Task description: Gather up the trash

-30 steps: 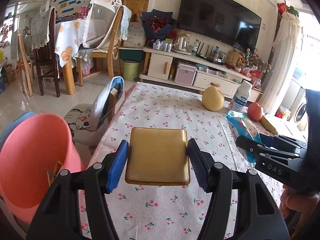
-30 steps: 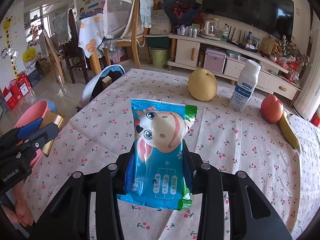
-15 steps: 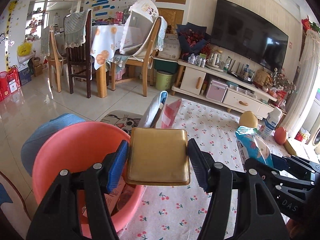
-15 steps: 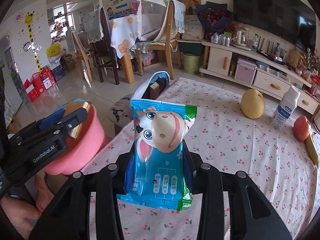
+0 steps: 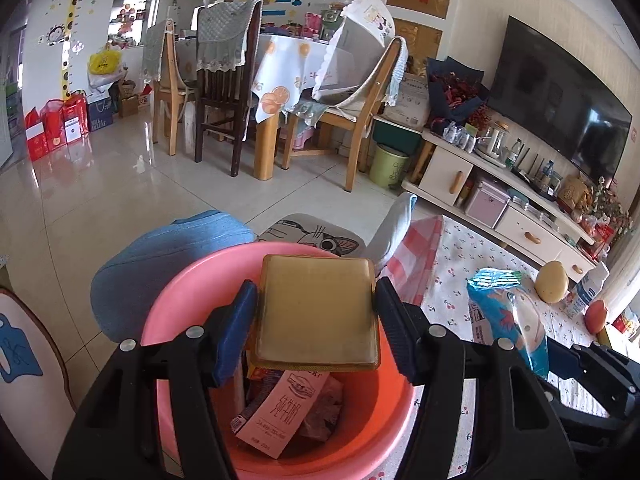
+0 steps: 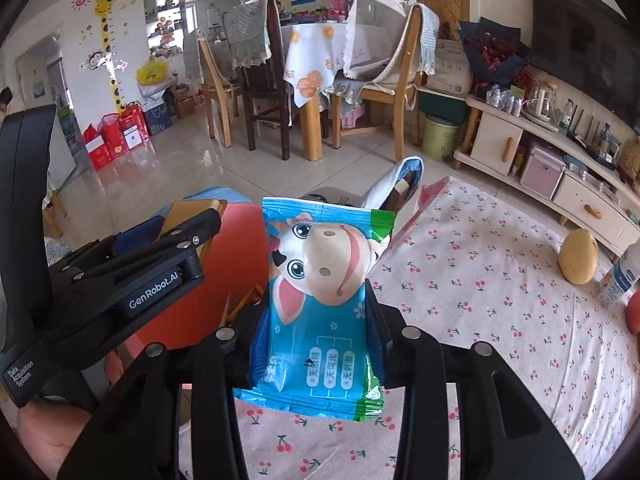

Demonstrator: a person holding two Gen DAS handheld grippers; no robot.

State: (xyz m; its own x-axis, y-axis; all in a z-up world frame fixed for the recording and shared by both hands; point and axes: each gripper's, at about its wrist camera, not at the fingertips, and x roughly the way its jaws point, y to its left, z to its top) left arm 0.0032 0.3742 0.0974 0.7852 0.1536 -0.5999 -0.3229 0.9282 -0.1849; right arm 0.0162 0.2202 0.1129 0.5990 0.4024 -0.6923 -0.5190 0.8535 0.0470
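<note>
My left gripper point(image 5: 316, 320) is shut on a flat gold box point(image 5: 316, 312) and holds it over the pink bin point(image 5: 192, 304), which holds cartons and wrappers point(image 5: 276, 412). My right gripper point(image 6: 316, 320) is shut on a blue wipes packet with a cartoon cow point(image 6: 320, 304). It holds the packet above the table's left edge, beside the bin point(image 6: 236, 256). The left gripper point(image 6: 168, 236) with the gold box point(image 6: 188, 216) shows at the left of the right wrist view. The packet point(image 5: 508, 320) shows at the right of the left wrist view.
The table has a cherry-print cloth point(image 6: 480, 280). On it at the far right stand a yellow pear point(image 6: 578, 256), a white bottle point(image 6: 620, 276) and a red apple point(image 5: 596, 316). A blue stool point(image 5: 168, 256) and a folded chair point(image 5: 396, 224) stand beyond the bin.
Both grippers have swung left from over the table toward the pink bin. The gold box is now above the bin's opening. The packet has come to the table's left edge.
</note>
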